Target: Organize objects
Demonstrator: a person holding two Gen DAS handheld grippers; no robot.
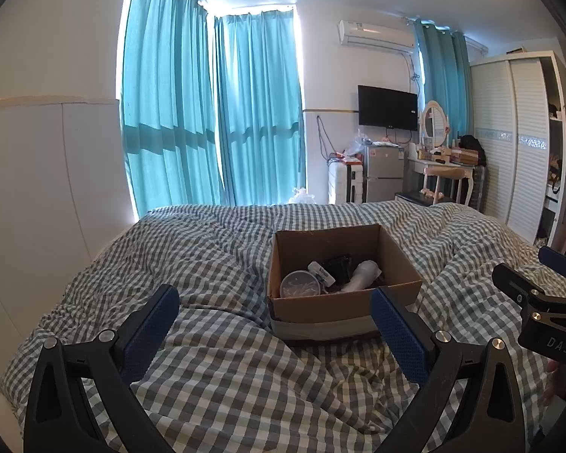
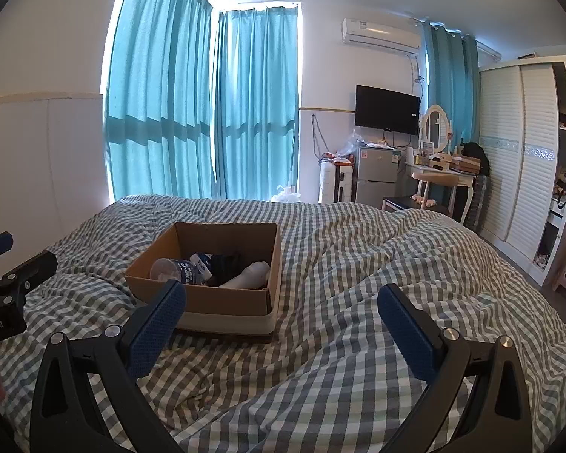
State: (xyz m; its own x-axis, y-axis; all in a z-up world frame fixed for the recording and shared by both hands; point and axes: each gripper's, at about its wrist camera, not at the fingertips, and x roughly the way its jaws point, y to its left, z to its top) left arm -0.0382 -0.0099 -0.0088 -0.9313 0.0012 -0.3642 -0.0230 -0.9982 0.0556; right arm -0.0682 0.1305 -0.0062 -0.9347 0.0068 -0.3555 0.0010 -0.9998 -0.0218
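A: What takes up most of the view?

B: A bed (image 1: 222,249) under a rumpled grey-and-white checked duvet (image 2: 358,264), filling the lower half of both wrist views. Behind it hang teal curtains (image 1: 207,113), and at the far wall stand a white slatted wardrobe (image 2: 509,143), a wall-mounted television (image 1: 388,107), a small silver fridge (image 2: 375,175) and a dressing table with an oval mirror (image 2: 436,130).

A: And the things to be organized?

B: They sit in an open cardboard box (image 1: 302,307) that rests on the duvet near the middle of the bed. Inside it lie a clear round container (image 1: 300,285), a white bottle-shaped object (image 2: 251,273) on its side, something dark (image 1: 337,264) between them, and a white-and-blue labelled item (image 2: 202,262). What exactly each one is, I cannot tell.

A: Where are the tongs?

B: The left tongs (image 1: 279,324) hang over the duvet just in front of the box, blue pads spread wide apart with nothing between them. The right tongs (image 2: 285,321) are likewise spread wide and empty, held to the right of the box, with one pad overlapping its near corner in the picture.
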